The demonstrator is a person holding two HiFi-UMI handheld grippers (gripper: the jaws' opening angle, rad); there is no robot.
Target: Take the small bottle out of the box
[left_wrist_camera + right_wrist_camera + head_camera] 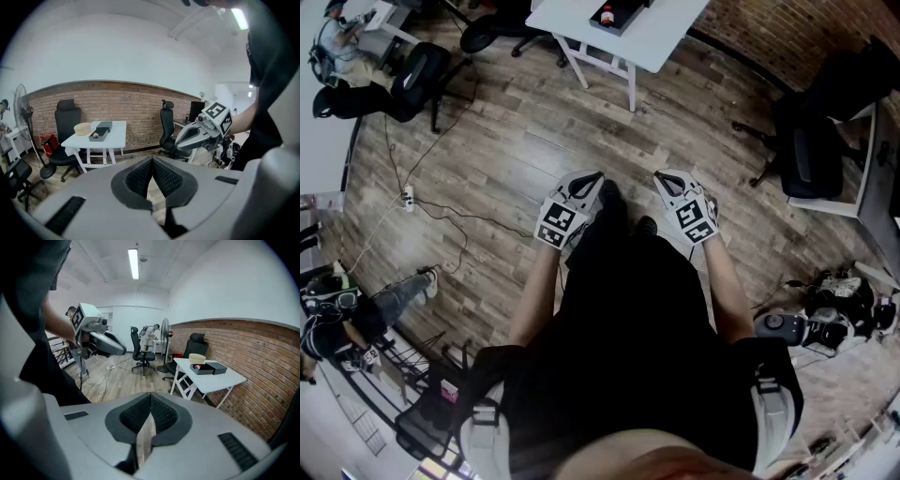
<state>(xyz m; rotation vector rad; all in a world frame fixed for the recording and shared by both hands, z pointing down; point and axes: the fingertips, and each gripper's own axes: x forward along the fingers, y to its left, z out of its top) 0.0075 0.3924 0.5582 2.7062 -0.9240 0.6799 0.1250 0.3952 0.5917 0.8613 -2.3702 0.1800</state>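
Left gripper and right gripper hang clenched and empty, well apart from the box on the far table.

White table, red-brick wall, black box

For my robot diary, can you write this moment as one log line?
phase: not started | left gripper: shut, empty | right gripper: shut, empty | bottle: in box on table, far off

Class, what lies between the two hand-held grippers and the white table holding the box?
Only bare wooden floor separates left hand-held gripper, right hand-held gripper and table; head view shows it.
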